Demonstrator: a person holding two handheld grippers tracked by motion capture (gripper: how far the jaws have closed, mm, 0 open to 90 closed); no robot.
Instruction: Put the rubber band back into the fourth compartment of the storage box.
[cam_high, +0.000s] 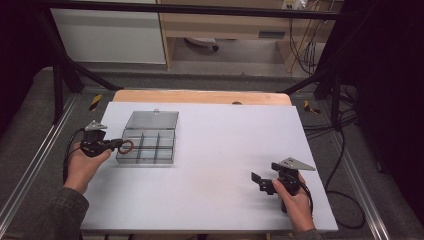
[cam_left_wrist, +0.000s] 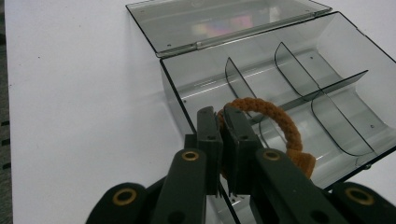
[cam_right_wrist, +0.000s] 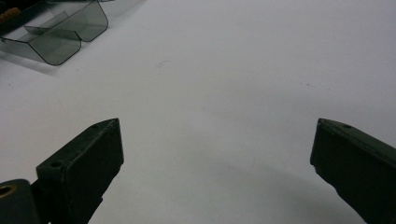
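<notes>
A clear grey plastic organizer box (cam_high: 148, 148) with its lid (cam_high: 152, 120) folded open lies on the left of the white table (cam_high: 220, 145); dividers split it into several compartments. My left gripper (cam_high: 121, 145) is shut on an orange braided ring (cam_high: 127, 146), holding it over the box's left edge. In the left gripper view the ring (cam_left_wrist: 280, 121) hangs above a near compartment of the box (cam_left_wrist: 299, 84), pinched between the closed fingertips (cam_left_wrist: 208, 128). My right gripper (cam_high: 261, 181) rests low at the table's front right, open with nothing in it; its fingers (cam_right_wrist: 88, 158) stand wide apart.
A corner of the box (cam_right_wrist: 60, 32) appears far off in the right gripper view. Black frame legs (cam_high: 62, 70) stand at the table's back corners, and cables (cam_high: 340, 150) trail on the floor at right. A wooden strip (cam_high: 200, 96) edges the far side.
</notes>
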